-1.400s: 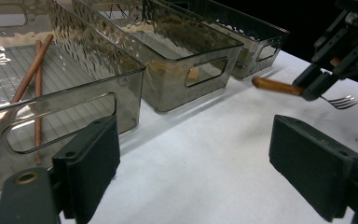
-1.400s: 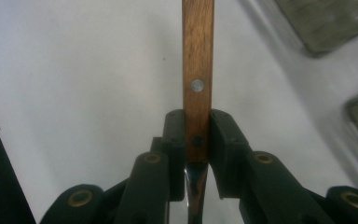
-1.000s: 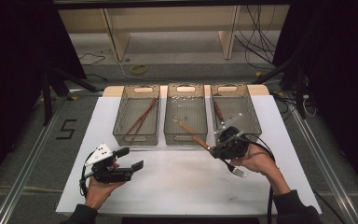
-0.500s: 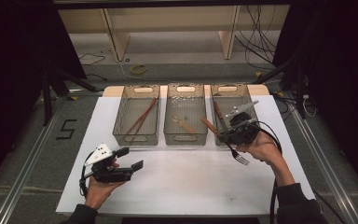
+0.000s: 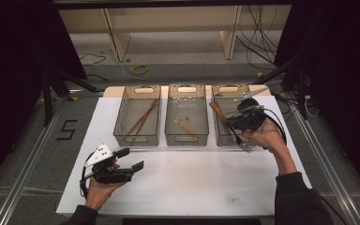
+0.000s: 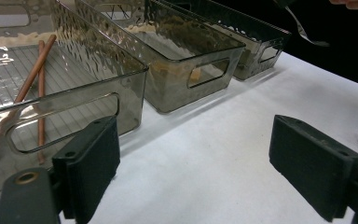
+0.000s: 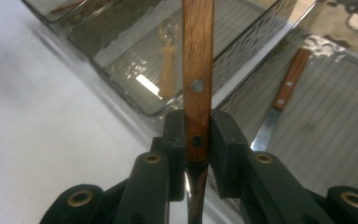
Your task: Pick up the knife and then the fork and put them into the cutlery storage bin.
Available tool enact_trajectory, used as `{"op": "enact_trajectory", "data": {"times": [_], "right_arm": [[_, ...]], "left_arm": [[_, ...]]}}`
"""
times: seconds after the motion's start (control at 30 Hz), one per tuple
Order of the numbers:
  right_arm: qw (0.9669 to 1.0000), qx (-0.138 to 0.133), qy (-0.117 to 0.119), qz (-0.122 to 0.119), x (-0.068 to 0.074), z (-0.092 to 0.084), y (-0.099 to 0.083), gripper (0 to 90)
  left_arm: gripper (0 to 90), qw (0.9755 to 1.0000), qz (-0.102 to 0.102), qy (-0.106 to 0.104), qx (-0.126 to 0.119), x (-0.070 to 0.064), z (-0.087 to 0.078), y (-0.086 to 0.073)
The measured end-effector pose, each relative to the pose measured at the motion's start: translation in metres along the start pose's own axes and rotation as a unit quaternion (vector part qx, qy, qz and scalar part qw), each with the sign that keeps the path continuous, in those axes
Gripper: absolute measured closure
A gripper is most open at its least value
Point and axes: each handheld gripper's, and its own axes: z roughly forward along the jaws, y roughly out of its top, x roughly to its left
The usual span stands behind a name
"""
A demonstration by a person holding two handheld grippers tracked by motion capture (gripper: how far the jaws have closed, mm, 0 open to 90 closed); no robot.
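My right gripper is shut on a fork with a wooden handle. Its metal tines hang toward the person, over the front of the right bin. In the right gripper view the jaws pinch the fork handle upright, above the wall between the middle and right bins. A wooden-handled knife lies in the right bin. My left gripper rests open and empty above the white mat; its jaws stand wide apart.
Three clear bins stand side by side at the back of the white mat. The left bin holds chopsticks, the middle bin a wooden spoon. Dark floor and cables lie beyond the table.
My right gripper has carried the fork up and to the right, from in front of the middle bin to over the right bin. The left gripper has stayed put.
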Motion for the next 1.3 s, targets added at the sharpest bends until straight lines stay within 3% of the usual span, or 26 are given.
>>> {"op": "enact_trajectory", "data": {"times": [0.63,1.3], "right_arm": [[0.9974,-0.036,-0.042,0.046,-0.038,-0.006,0.026,77.8],[0.9901,-0.037,-0.097,0.095,-0.071,0.017,0.033,77.7]], "left_arm": [[15.8,1.0000,0.000,0.000,0.000,0.000,0.000,0.000],[15.8,1.0000,0.000,0.000,0.000,0.001,-0.001,0.000]]}}
